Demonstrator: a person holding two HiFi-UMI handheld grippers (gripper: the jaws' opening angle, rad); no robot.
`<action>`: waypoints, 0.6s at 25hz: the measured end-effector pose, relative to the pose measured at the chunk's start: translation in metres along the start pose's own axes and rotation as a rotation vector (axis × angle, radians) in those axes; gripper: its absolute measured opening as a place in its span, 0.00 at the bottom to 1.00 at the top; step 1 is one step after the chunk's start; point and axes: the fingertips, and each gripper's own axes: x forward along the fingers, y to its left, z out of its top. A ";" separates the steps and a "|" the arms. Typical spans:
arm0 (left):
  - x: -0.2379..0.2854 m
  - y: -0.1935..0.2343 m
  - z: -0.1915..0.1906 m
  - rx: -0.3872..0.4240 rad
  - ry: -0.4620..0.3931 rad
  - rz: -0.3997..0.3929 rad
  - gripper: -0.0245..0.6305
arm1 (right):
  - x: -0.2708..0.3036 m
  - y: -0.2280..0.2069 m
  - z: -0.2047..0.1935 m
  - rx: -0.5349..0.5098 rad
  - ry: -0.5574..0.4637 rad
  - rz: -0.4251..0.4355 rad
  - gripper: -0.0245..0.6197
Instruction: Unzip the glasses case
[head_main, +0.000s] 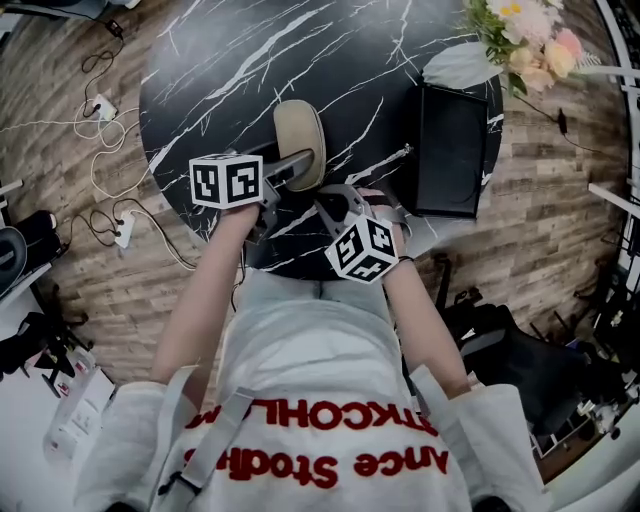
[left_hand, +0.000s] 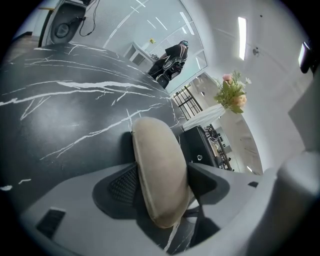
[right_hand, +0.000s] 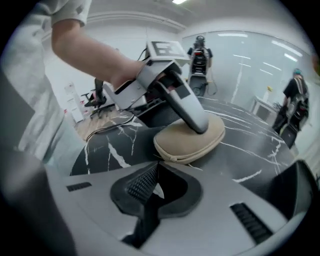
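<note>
Left gripper is clamped wide on the tan glasses case, pinning it to the black table. Right gripper is pinched fully closed at the near seam, but I can't tell if it has the zipper pull. Risk: empty tips slip off, or the case twists out. No text on the case. Shirt print, upside down, partly reads "STOCKHOL".

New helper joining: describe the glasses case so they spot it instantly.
Look at the round black marble table, toward the person's side. The glasses case is the tan oval pouch clamped in the left gripper, unlike the black rectangular box to its right.
</note>
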 end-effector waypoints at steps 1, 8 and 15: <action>0.000 0.000 0.000 0.000 0.001 -0.002 0.52 | -0.002 -0.006 0.000 0.056 -0.017 -0.042 0.07; 0.001 0.001 0.000 -0.003 -0.006 0.017 0.52 | -0.007 -0.027 0.006 0.155 -0.048 -0.169 0.07; 0.001 0.002 0.001 -0.012 -0.014 0.036 0.52 | 0.003 -0.003 0.017 0.136 -0.036 -0.134 0.07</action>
